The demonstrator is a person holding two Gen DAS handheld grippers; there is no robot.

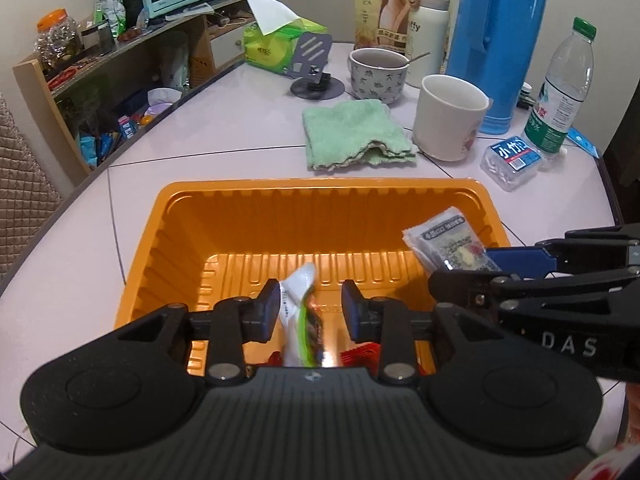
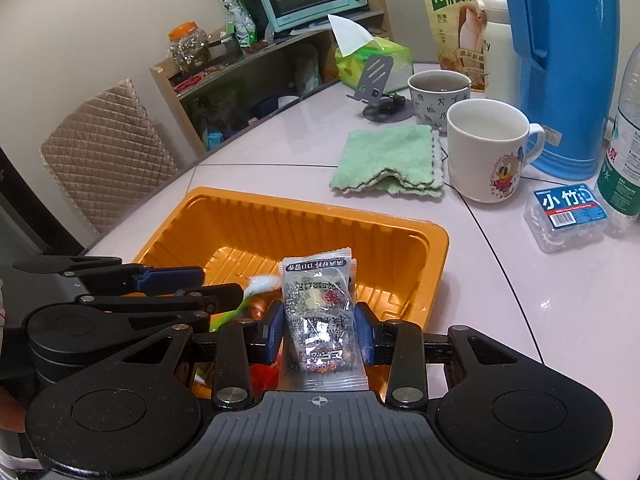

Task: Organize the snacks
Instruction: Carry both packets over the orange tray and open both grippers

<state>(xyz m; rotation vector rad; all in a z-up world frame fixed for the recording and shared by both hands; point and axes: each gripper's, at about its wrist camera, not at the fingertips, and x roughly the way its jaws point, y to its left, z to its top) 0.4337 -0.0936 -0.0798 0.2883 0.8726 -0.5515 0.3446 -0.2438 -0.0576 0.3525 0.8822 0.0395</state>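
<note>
An orange plastic tray sits on the white table; it also shows in the right wrist view. My left gripper hangs over the tray's near end, jaws apart. A white and green snack packet stands between them, touching only the left pad, blurred. My right gripper is shut on a grey and clear snack packet and holds it upright over the tray's near right part; the packet also shows in the left wrist view. Red packets lie in the tray under the grippers.
Behind the tray lie a folded green cloth, a white mug, a patterned cup with a spoon, a blue thermos jug, a water bottle, a clear toothpick box, a phone stand and a tissue pack. A shelf stands left.
</note>
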